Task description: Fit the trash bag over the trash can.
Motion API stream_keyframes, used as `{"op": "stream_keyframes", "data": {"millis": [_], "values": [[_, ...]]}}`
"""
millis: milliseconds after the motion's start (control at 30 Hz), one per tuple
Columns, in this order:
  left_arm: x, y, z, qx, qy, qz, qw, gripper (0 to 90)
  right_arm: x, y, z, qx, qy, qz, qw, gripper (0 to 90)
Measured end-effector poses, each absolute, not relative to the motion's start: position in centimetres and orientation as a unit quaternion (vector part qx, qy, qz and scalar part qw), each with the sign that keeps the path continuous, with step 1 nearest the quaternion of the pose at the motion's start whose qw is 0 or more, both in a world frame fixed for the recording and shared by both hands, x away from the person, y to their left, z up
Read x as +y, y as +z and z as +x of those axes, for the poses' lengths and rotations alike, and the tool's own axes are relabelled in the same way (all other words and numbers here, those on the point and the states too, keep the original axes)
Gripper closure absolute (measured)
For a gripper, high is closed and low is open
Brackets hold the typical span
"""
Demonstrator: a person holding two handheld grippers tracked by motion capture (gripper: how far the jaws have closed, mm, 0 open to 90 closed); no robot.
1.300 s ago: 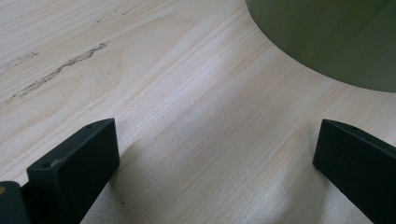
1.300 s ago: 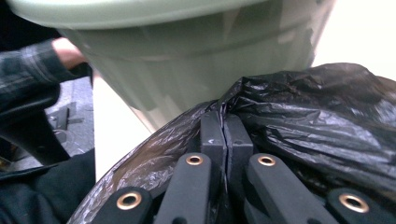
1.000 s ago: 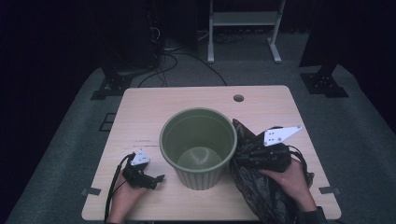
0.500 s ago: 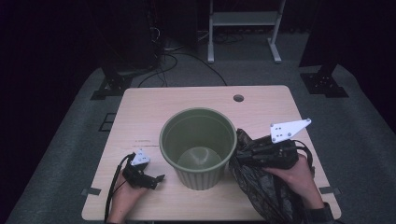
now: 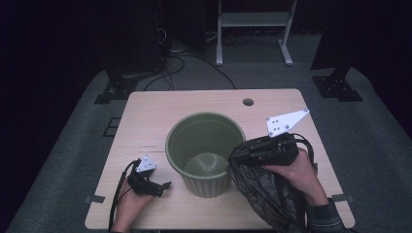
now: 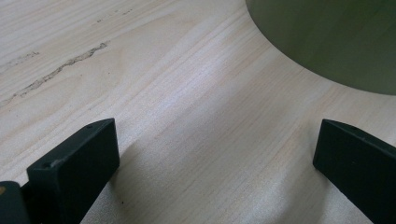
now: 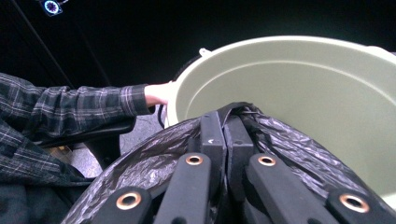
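Clamping a fold of the crumpled black plastic bin bag (image 5: 265, 187), the right gripper (image 5: 243, 154) hung at the near right edge of the round, ribbed, pale green plastic bucket (image 5: 205, 145), its jaws pressed together on the film, as the right gripper view showed (image 7: 225, 122). The bag trailed from that pinch down over the right front of the light wooden table (image 5: 160, 109) beside the person's right hand (image 5: 296, 172). By its look the bag was very light, limp and slippery; it would probably hold no shape, so a grip on a bunched fold near its mouth seemed safer than one on a single thin layer, which might tear or slide out. The bucket looked stiff and light, and might well shift if the film dragged on it.

The left gripper (image 5: 163, 187) lay low on the table at the bucket's near left, its jaws apart with nothing but bare wood between them, held by the left hand (image 5: 130, 204).

Compared with a second earlier, the right gripper had risen and come in toward the bucket's rim, drawing the bag up with it; the left gripper and the bucket had kept their places.
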State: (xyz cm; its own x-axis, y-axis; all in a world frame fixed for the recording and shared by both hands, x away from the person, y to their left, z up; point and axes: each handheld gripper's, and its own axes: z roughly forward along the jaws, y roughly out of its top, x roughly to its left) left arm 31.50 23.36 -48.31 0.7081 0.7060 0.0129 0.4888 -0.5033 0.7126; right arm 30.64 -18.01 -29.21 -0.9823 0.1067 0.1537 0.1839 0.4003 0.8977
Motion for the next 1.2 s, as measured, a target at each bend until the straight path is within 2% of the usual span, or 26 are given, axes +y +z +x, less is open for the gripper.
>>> {"op": "stream_keyframes", "data": {"millis": [700,1200], "values": [[23.3,-48.3,31.5,0.349,0.153,0.853,0.357,0.0,-15.4,-24.8,31.1,-0.833,-0.550,-0.060,0.005,88.7],[23.3,-48.3,31.5,0.348,0.153,0.853,0.357,0.0,-10.9,-21.8,32.6,-0.821,-0.569,-0.032,0.000,88.7]]}}
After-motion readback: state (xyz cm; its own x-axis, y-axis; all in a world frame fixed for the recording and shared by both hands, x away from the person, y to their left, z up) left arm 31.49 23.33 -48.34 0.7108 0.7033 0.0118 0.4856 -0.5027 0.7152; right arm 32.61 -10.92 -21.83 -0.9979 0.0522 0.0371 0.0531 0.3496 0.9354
